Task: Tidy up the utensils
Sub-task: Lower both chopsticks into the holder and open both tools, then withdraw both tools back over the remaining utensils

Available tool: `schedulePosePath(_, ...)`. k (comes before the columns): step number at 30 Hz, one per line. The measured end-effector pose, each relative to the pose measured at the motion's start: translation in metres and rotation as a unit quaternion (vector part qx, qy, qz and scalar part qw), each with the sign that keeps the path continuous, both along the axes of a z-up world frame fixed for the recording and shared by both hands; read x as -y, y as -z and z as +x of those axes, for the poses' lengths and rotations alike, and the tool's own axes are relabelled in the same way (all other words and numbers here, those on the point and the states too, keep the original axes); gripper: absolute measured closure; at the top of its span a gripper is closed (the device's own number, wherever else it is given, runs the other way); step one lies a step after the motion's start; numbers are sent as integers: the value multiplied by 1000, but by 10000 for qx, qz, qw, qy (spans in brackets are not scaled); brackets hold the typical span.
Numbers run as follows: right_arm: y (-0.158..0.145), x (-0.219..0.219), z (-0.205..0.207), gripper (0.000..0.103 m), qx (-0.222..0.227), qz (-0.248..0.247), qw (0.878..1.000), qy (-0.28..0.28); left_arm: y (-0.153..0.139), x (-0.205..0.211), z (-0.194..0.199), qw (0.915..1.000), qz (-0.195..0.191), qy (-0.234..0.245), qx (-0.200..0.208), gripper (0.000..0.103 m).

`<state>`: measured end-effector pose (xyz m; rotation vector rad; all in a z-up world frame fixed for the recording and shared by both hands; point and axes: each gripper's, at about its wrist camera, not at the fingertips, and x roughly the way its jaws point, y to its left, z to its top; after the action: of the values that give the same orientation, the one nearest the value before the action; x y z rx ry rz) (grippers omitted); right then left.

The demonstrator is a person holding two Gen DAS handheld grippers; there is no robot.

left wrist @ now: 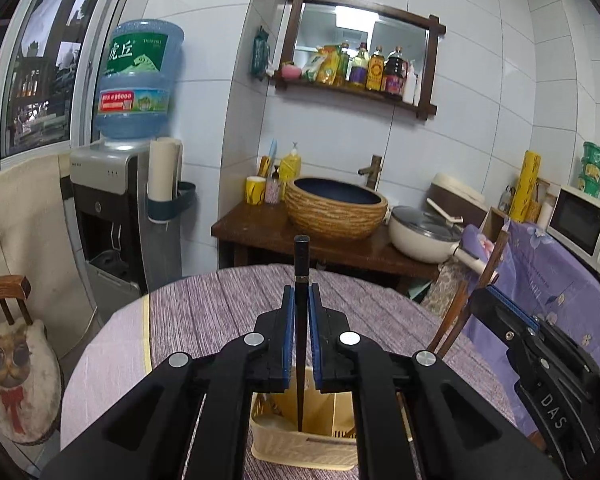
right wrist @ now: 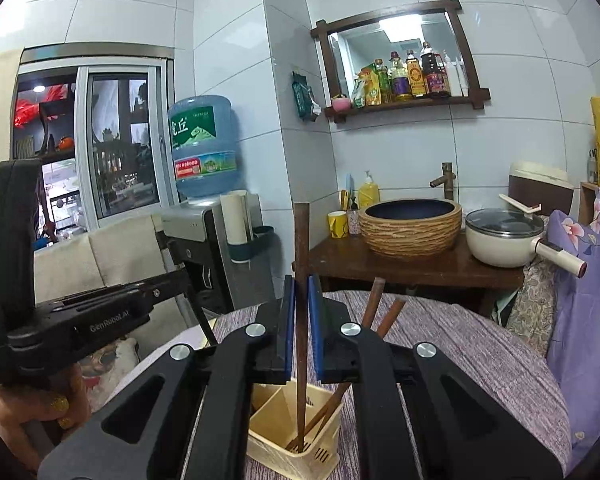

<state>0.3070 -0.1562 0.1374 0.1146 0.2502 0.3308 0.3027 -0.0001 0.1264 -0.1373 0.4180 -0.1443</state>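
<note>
While both tips are hanging inside the caddy [right wrist: 296, 440], we're keeping left gripper [left wrist: 300, 304] clamped on black chopstick [left wrist: 301, 264], right gripper [right wrist: 299, 300] on brown chopstick [right wrist: 301, 240], lowering plumb before release.

1. Black chopstick [left wrist: 301, 280]: smooth, slightly glossy.
2. Brown chopstick [right wrist: 301, 264]: matt wood.
3. Utensil holder [left wrist: 300, 446]: cream plastic, slotted walls.
4. Desk cloth [left wrist: 220, 312]: purple woven fabric, matt.
5. Gripper arms: matt black plastic with shiny metal rivets.

The water jug [left wrist: 138, 80] bore "虎丘" on its green label and "96000" on a red strip, while the left gripper [right wrist: 100, 320] read "GenRobot.AI" and the right gripper [left wrist: 552, 408] "DAS".
</note>
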Motion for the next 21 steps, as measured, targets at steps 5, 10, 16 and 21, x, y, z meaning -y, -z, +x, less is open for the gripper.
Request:
schedulePosePath(5, 19, -2, -1, 95, -141, -62, 9999, -1, 19, 5, 3, 9998, 84, 1, -189, 95)
schedulePosePath(10, 33, 0, 3, 95, -309, -29, 9995, 33, 29, 7, 9, 9994, 82, 17, -350, 95)
schedulePosePath(16, 35, 0, 2, 95, -261, -50, 9996, 78, 36, 8, 10, 9992, 117, 1, -392, 95)
schedulePosePath(21, 36, 6, 1, 94, -200, 34, 9997, 105, 31, 9, 3, 9995, 142, 36, -287, 87)
